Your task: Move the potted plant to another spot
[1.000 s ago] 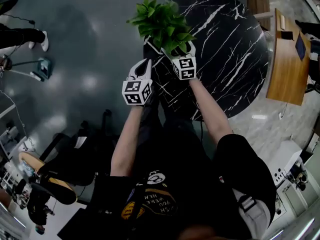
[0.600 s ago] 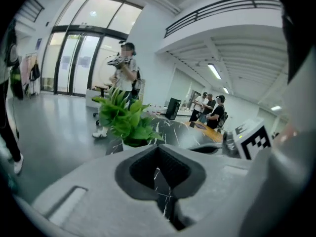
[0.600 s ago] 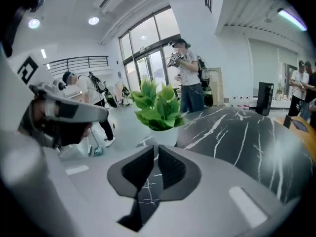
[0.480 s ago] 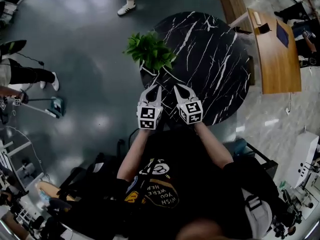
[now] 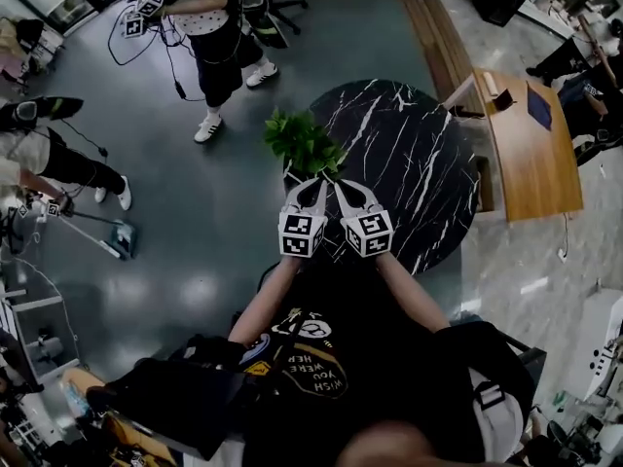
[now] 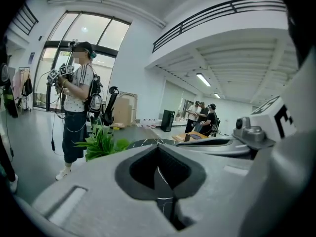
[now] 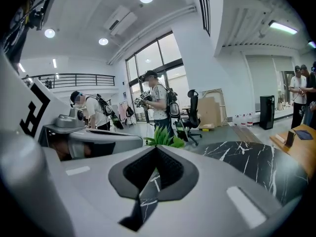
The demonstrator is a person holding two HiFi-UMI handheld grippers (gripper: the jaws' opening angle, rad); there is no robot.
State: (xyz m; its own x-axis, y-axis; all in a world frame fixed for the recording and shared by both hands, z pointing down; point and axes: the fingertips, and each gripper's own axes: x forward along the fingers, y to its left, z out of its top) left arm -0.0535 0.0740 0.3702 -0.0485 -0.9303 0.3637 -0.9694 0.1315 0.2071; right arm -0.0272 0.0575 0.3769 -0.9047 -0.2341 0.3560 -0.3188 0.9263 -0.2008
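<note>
The potted plant (image 5: 304, 142), a bunch of green leaves, stands at the left rim of the round black marble table (image 5: 419, 154). It holds itself up, with nothing gripping it. My left gripper (image 5: 316, 184) and right gripper (image 5: 342, 186) hang side by side in the air on the near side of the plant, apart from it. Both are shut and empty. In the left gripper view the plant (image 6: 101, 142) shows left of the closed jaws (image 6: 158, 147). In the right gripper view the plant (image 7: 163, 138) sits just beyond the closed jaws (image 7: 157, 149), with the table (image 7: 247, 158) to the right.
A person holding grippers (image 5: 209, 27) stands on the dark floor beyond the plant. Another person (image 5: 49, 163) is at the left. A wooden desk (image 5: 531, 144) lies right of the table, and a wooden bench (image 5: 438, 27) behind it. More people (image 6: 202, 116) stand far off.
Both grippers have risen and drawn back from the plant toward me. The right gripper, open beside the pot before, is now shut. The plant stays at the table's left rim.
</note>
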